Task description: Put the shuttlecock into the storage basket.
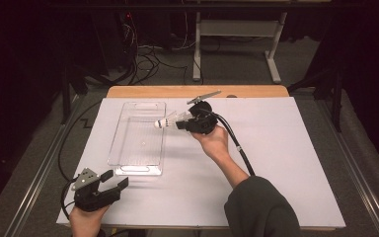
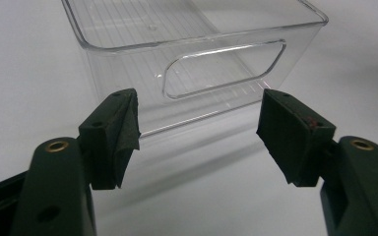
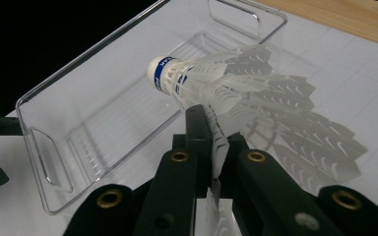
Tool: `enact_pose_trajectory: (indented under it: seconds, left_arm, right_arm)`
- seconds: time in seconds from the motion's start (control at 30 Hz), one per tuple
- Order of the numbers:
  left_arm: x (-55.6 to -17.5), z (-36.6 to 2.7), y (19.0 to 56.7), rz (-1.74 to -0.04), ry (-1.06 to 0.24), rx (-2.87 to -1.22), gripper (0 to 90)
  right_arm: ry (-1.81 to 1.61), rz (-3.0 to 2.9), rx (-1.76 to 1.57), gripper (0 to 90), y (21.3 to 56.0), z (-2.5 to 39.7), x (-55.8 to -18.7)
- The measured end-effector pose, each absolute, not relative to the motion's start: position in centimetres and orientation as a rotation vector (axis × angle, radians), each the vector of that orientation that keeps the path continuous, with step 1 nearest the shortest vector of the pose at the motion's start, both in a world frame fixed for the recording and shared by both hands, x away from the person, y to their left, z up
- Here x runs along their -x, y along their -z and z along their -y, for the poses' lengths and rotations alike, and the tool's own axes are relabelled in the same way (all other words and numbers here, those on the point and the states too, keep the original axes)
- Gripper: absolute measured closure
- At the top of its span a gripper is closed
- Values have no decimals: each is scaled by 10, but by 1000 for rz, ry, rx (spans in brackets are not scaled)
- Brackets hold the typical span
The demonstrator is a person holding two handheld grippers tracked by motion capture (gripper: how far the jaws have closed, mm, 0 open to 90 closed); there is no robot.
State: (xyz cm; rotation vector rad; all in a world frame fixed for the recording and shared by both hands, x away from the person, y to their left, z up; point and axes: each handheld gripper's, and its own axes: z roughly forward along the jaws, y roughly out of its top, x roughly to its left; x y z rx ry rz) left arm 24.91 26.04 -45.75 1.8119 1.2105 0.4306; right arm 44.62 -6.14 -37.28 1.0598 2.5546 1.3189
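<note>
While pinching shuttlecock feathers in the closed right hand-held gripper, carrying it toward clear bin just ahead. Needing to pass over the rim, then release; left hand-held gripper idling wide open, holding nothing.

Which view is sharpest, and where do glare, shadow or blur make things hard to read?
High view: soft, room dark, white sheet bright, clear bin faint. Left gripper view: bin wall crisp with light streaks; the open left tool is slightly soft and throws a broad shadow. Right gripper view: shuttlecock sharp, its feathers casting a patterned shadow; the right tool blurs near the lens.
</note>
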Motion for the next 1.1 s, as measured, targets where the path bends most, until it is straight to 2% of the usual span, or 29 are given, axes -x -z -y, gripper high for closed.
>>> enact_pose_trajectory:
  seconds: [1.1]
  left_arm:
    - [-250, -261, 457, -1209, -434, -1815, 329]
  right_arm:
    - [-1297, -2637, -964, 895, 374, 7, -437]
